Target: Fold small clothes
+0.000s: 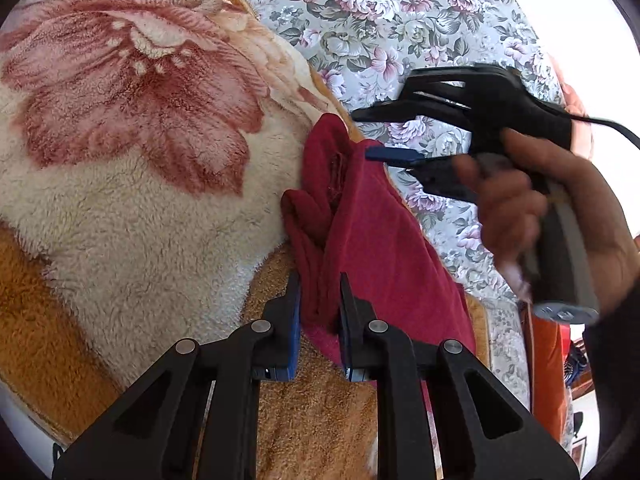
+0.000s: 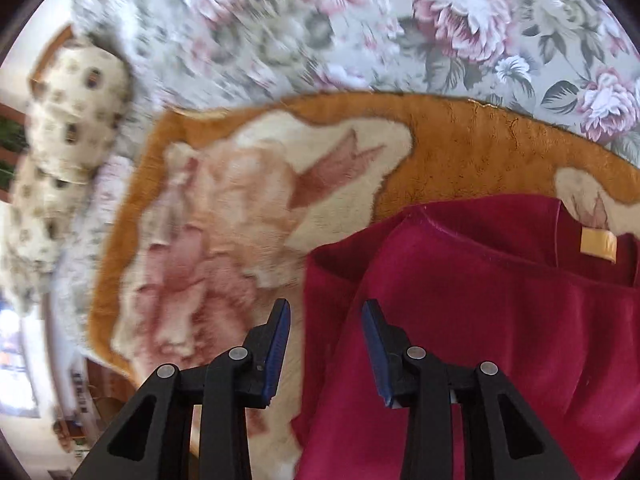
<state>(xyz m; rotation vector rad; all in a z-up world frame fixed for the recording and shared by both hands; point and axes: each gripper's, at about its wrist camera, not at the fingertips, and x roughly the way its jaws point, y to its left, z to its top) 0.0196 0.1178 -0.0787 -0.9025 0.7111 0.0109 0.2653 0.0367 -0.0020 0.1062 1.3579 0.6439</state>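
Centrally, a dark red garment [image 1: 360,220] is spread on a plush blanket [image 1: 140,220] printed with large pink flowers on cream inside an orange-brown border, and everything else is placed here relative to that garment. A bunched fold at its near edge is pinched between the blue pads of the left gripper [image 1: 320,312], whose jaws are closed tight on the cloth, so that the fabric is gathered into ridges just ahead of the fingertips. In the right wrist view the garment is seen with one layer turned over another, and a small yellow label [image 2: 599,246] is shown at its neckline on the far right. The right gripper [image 2: 326,344] is held above the garment's left edge with its jaws partly apart; nothing is gripped between its pads, and blanket and red cloth are seen through the gap. From the left wrist view that gripper is seen beyond the garment's far side, carried by a person's hand [image 1: 552,220]. Past the blanket, behind the garment, a grey floral bedsheet [image 1: 400,20] is laid, and a cream patterned pillow [image 2: 72,100] is seen far to its left.
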